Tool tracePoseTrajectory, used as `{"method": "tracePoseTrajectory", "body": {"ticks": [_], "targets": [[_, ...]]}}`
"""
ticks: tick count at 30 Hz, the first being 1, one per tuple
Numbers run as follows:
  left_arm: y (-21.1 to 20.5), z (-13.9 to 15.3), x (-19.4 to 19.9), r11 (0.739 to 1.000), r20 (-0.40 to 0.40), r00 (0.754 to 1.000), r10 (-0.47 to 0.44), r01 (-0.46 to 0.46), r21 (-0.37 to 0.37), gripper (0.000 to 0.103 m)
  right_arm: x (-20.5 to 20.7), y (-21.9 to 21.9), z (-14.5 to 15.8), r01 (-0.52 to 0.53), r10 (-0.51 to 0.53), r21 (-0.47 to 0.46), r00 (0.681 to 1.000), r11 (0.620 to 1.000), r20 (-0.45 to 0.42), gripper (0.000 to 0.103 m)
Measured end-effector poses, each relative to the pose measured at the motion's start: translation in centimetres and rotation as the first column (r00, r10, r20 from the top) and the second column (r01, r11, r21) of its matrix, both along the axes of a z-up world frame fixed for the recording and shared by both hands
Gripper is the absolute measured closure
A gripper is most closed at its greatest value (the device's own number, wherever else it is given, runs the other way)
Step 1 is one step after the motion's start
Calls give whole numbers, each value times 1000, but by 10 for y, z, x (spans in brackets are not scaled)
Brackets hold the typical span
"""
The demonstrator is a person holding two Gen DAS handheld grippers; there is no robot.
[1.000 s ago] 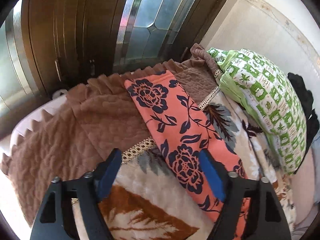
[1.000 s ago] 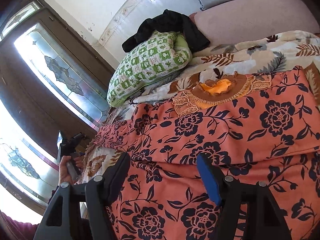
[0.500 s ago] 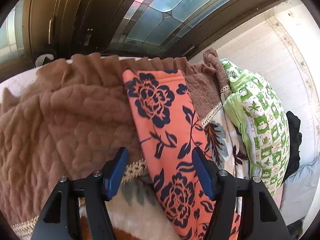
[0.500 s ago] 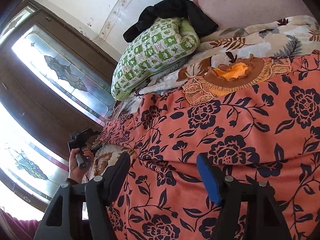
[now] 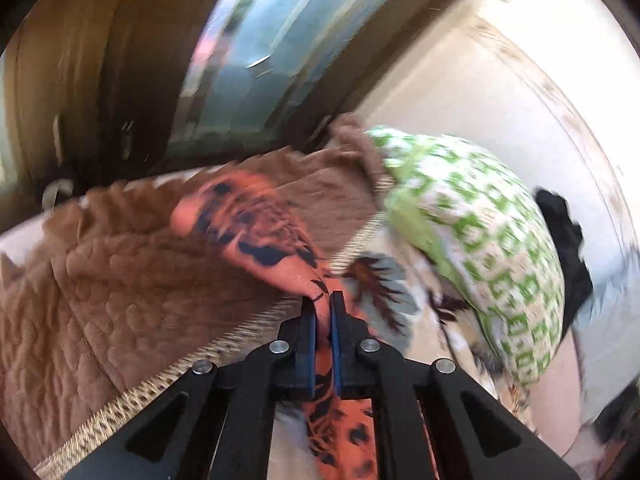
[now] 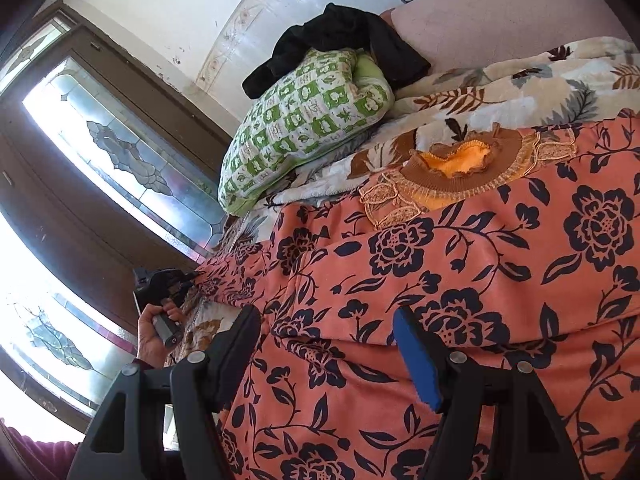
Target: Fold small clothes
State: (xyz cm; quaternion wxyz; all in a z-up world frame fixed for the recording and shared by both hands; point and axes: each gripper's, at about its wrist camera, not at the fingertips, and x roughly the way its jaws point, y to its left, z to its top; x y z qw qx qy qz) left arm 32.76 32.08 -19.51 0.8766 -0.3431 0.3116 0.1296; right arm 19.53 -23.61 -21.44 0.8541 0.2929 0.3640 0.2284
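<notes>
Pinching a sleeve end of the coral floral garment (image 5: 256,236) is my left gripper (image 5: 323,300), its blue pads nearly together with the cloth bunched between them; that view is blurred.

Item, garment: coral with navy flowers, spread across the bed, sleeve stretched toward the window side, brown knit collar with orange lining (image 6: 460,164) at its upper edge. The body (image 6: 480,264) fills most of the right wrist view.

Item, my right gripper (image 6: 328,340): fingers spread wide, nothing between them, poised over the garment's body. I cannot tell whether it touches the cloth.

Item, my left hand (image 6: 154,332): seen at the bed's edge, wrapped around the left gripper's handle.

Item, bedding: brown quilted cover (image 5: 112,280) under the sleeve, leaf-print blanket (image 6: 520,84) beneath the garment.

Item, green-and-white pillow (image 6: 304,120), beside the collar end, with a black cloth (image 6: 340,40) draped on top.

Item, stained-glass window (image 6: 120,152), behind the bed.
</notes>
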Motion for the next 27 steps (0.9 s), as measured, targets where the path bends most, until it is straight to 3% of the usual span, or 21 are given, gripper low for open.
{"method": "tracePoseTrajectory", "body": {"ticks": [2,4,7,10,12,14,16,17,18,20,22,27], "targets": [[-41,27,3,992,28,995,-98,96,76,97,-1,-10,5,50,-50,-6,999,999,7,31],[-91,49,3,969,60,974,-219,210,129,97,0,-23,10,106,-106,-8,994,994,3,31],[-179,72,-3,895,66,910,-410,387,220,97,1,-43,15,180,-180,16,984,984,3,31],[-276,81,-14,780,57,798,-600,568,262,97,1,-62,20,247,-247,18,969,969,9,31],[-339,77,-25,682,39,695,-718,692,236,97,-1,-76,20,289,-289,31,957,957,3,31],[-391,62,-33,579,-3,585,-811,803,145,91,-2,-94,17,339,-339,50,941,939,-22,31],[-424,45,-39,494,-79,495,-865,869,26,47,-5,-115,14,389,-387,81,921,918,-36,31],[-432,40,-43,466,-107,462,-880,885,-17,41,-7,-125,13,416,-414,89,909,905,-39,28],[-431,39,-43,460,-111,454,-884,887,-31,40,-8,-135,11,442,-440,97,897,892,-44,27],[-416,46,-51,486,-89,486,-869,874,30,38,-6,-152,8,465,-460,134,885,875,-66,21],[-396,55,-48,536,-79,544,-836,838,98,26,0,-159,2,460,-449,159,888,874,-100,21],[-328,61,-21,693,-97,710,-697,703,163,26,34,-140,-23,364,-339,113,921,924,-193,21]]}}
